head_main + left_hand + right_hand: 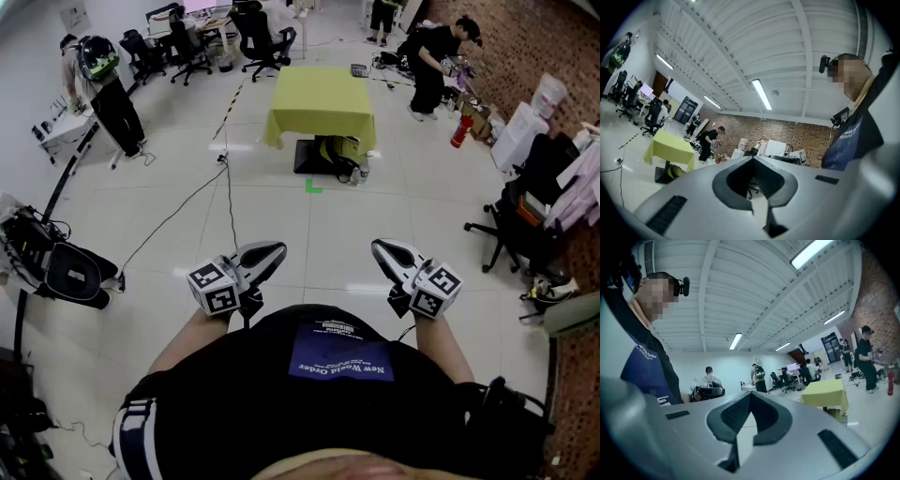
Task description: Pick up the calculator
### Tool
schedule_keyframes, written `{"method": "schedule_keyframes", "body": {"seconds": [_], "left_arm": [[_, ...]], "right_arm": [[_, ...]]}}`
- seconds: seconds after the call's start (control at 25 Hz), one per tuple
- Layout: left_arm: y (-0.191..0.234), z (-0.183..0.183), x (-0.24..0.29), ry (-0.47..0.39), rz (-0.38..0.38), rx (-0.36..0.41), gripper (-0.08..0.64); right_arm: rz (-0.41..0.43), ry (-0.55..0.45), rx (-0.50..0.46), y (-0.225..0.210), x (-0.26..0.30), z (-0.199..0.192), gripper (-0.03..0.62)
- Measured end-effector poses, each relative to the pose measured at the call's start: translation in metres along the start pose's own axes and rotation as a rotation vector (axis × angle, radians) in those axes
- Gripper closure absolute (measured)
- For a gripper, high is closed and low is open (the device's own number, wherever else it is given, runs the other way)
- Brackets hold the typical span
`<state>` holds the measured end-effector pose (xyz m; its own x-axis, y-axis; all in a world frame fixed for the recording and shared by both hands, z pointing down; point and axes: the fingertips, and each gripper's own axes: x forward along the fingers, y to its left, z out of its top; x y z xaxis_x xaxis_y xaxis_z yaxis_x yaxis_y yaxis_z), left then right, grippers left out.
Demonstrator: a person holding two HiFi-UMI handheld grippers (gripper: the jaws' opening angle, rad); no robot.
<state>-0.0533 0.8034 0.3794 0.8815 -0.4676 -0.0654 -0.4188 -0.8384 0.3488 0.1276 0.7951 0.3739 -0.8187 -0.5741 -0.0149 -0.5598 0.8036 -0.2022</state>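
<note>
Both grippers are held low in front of my body, level and pointing ahead over the floor. My left gripper (pixel 274 251) has its jaws together with nothing between them, as the left gripper view (pixel 753 159) also shows. My right gripper (pixel 379 247) is likewise shut and empty (pixel 750 394). Far ahead stands a table with a yellow-green cloth (pixel 322 101), its top bare. A small dark flat object (pixel 359 69) lies just past the table's far right corner. I cannot tell whether it is the calculator.
A green mark (pixel 312 187) is on the floor before the table, and a cable (pixel 228 202) runs toward me. Office chairs (pixel 258 37) stand at the back. People stand at the left (pixel 105 89) and back right (pixel 433 61). A chair and clutter (pixel 525 220) line the right wall.
</note>
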Motion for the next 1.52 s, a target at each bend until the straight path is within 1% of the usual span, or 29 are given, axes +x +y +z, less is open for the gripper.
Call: {"method": "schedule_keyframes", "body": {"seconds": [0.08, 0.28, 0.44, 0.56, 0.72, 0.84, 0.96, 1.16, 1.36, 1.52], "left_arm": [[-0.009, -0.005, 0.013, -0.002, -0.007, 0.007, 0.554], [-0.025, -0.018, 0.045, 0.002, -0.012, -0.016, 0.554], [-0.032, -0.027, 0.061, 0.014, -0.028, -0.029, 0.554], [-0.026, -0.030, 0.067, 0.024, -0.032, -0.035, 0.554], [-0.005, -0.027, 0.070, 0.031, -0.047, -0.053, 0.554], [0.021, -0.017, 0.067, 0.026, -0.072, -0.055, 0.554], [0.059, -0.003, 0.060, 0.017, -0.098, -0.050, 0.554], [0.130, 0.036, 0.039, 0.016, -0.135, -0.027, 0.554], [0.204, 0.066, 0.011, 0.031, -0.145, -0.025, 0.554], [0.250, 0.081, -0.002, 0.023, -0.128, -0.018, 0.554]], "right_arm": [[0.002, 0.005, 0.000, -0.006, -0.014, -0.001, 0.606], [-0.004, 0.011, 0.000, -0.026, -0.045, -0.001, 0.606], [-0.027, 0.016, 0.025, -0.041, -0.060, -0.007, 0.606], [-0.030, 0.019, 0.035, -0.047, -0.060, -0.012, 0.606], [-0.050, 0.017, 0.043, -0.057, -0.045, -0.012, 0.606], [-0.060, 0.025, 0.021, -0.065, -0.019, -0.010, 0.606], [-0.086, 0.022, 0.007, -0.075, 0.018, -0.004, 0.606], [-0.103, -0.001, 0.011, -0.086, 0.095, 0.011, 0.606], [-0.124, -0.047, 0.046, -0.099, 0.175, 0.023, 0.606], [-0.130, -0.037, 0.054, -0.111, 0.223, 0.024, 0.606]]}}
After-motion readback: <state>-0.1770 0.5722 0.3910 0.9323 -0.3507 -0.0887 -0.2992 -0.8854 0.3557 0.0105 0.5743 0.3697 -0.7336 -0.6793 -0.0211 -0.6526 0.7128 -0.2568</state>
